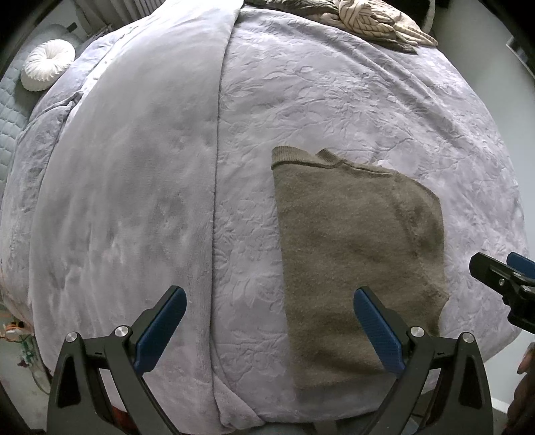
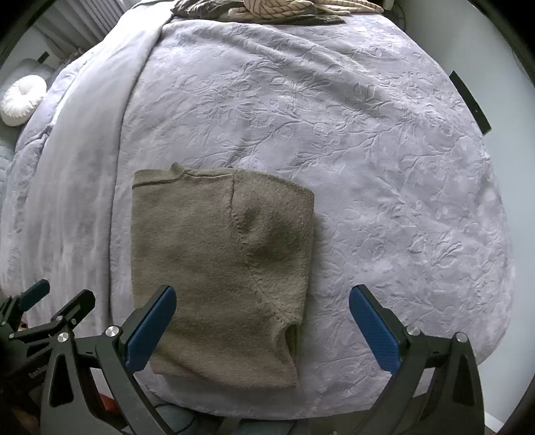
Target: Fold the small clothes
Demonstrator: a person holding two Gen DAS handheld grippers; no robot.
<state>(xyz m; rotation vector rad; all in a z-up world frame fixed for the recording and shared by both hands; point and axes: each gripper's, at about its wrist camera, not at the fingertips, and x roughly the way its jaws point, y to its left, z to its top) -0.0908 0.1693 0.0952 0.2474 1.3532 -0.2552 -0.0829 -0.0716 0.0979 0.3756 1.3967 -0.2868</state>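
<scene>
A small olive-brown knit garment (image 1: 357,254) lies folded into a tall rectangle on the lavender bedspread (image 1: 301,100); it also shows in the right wrist view (image 2: 220,267), with a sleeve seam across its top layer. My left gripper (image 1: 271,301) is open and empty, held above the bed's near edge, its right finger over the garment's lower part. My right gripper (image 2: 264,301) is open and empty, its left finger over the garment's lower left. Each gripper shows at the edge of the other's view, the right one (image 1: 501,274) and the left one (image 2: 57,304).
A pile of striped and brown clothes (image 1: 367,20) lies at the far end of the bed, also in the right wrist view (image 2: 267,10). A round white cushion (image 1: 46,63) sits at the far left. A smooth blanket strip (image 1: 133,167) runs down the bed's left side.
</scene>
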